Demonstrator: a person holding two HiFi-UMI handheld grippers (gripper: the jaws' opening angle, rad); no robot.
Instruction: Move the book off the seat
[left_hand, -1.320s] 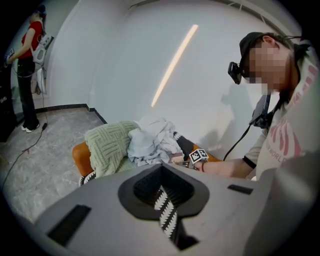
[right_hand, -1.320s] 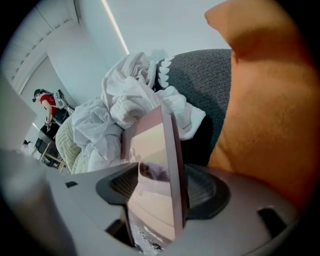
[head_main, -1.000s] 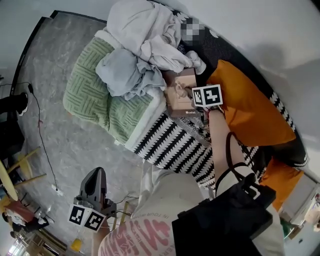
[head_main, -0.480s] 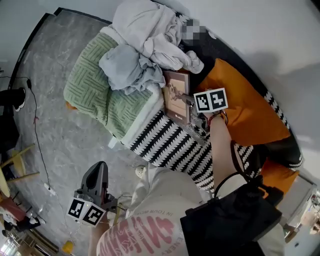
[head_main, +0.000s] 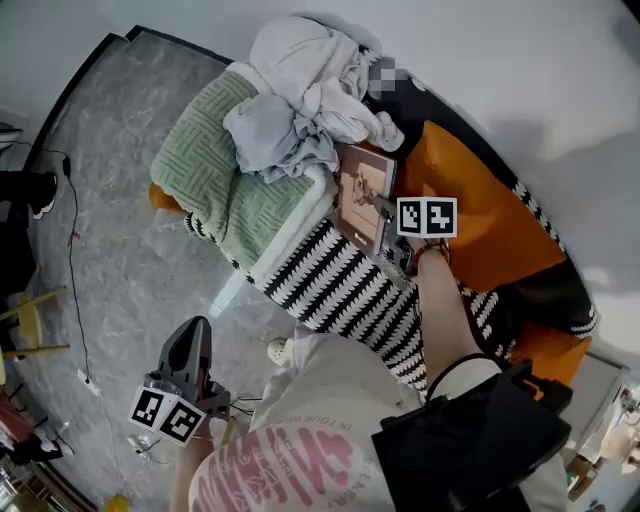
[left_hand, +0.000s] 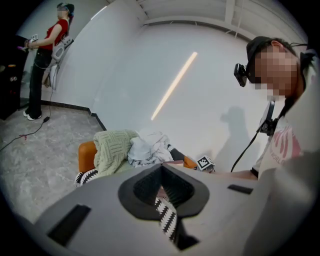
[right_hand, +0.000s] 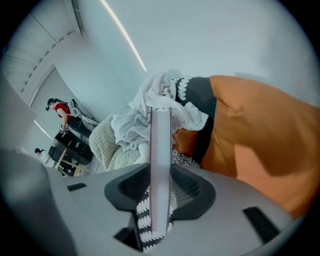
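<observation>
The brown-covered book (head_main: 362, 203) is tilted up off the black-and-white patterned seat (head_main: 335, 290) of a sofa. My right gripper (head_main: 386, 213) is shut on its near edge. In the right gripper view the book (right_hand: 160, 150) stands edge-on between the pads, which press on both its faces. My left gripper (head_main: 193, 345) hangs low over the floor at the lower left, far from the sofa, with its jaws together and nothing in them. Its own view (left_hand: 161, 172) looks toward the sofa from a distance.
A green knitted blanket (head_main: 215, 165) and a heap of pale clothes (head_main: 305, 85) cover the sofa's left end, right beside the book. An orange cushion (head_main: 485, 215) leans on the backrest to the right. A cable (head_main: 75, 235) trails over the grey floor. A person in red (left_hand: 47, 55) stands far off.
The right gripper closed on the book, which lay flat on the seat a second ago. The book now tilts up, clear of the seat. The left gripper has hardly moved.
</observation>
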